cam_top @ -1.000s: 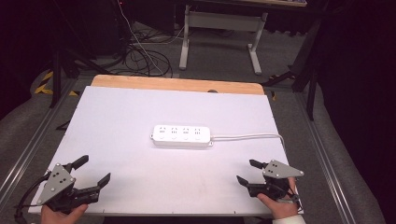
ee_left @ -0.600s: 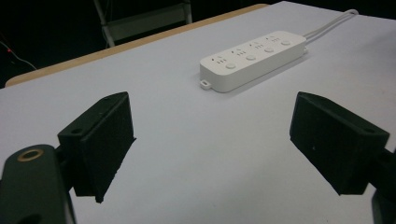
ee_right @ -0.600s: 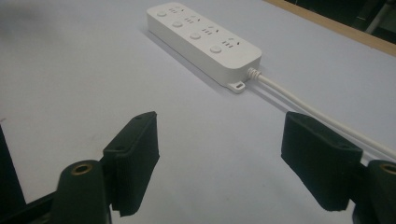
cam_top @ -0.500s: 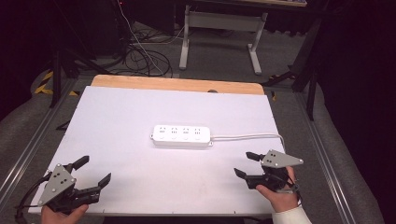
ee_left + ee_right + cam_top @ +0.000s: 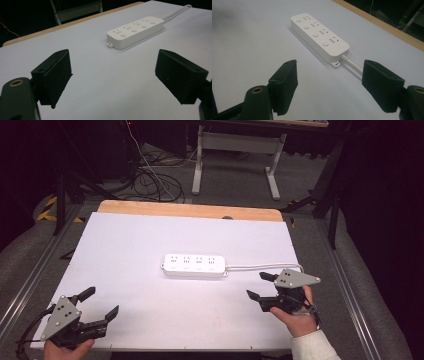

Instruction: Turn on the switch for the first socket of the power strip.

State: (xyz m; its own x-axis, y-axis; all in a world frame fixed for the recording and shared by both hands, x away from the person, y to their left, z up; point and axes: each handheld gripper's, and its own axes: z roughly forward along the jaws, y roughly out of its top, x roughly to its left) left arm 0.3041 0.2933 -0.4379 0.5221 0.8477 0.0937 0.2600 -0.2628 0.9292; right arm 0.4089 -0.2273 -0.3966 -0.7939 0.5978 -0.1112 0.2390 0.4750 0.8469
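A: Where is the power strip?

B: It lies flat on the white table, near the middle, long side running left to right in the high view. It has four socket groups, each with a round button. Its cord leaves the right end and curves toward the table's right edge.

A: Right gripper?

B: It is near the strip's right end, on the near side, close to the cord but apart from it. The jaws are spread wide, with nothing between them. In the right gripper view the strip sits ahead between the jaw tips, cord end nearest, untouched.

A: Left gripper?

B: It is well apart from the strip, toward the near left corner of the table. Its jaws are also spread wide and hold nothing. In the left gripper view the strip lies far ahead and slightly right of centre, with bare table between.

A: Any contact with the strip?

B: None by either gripper.
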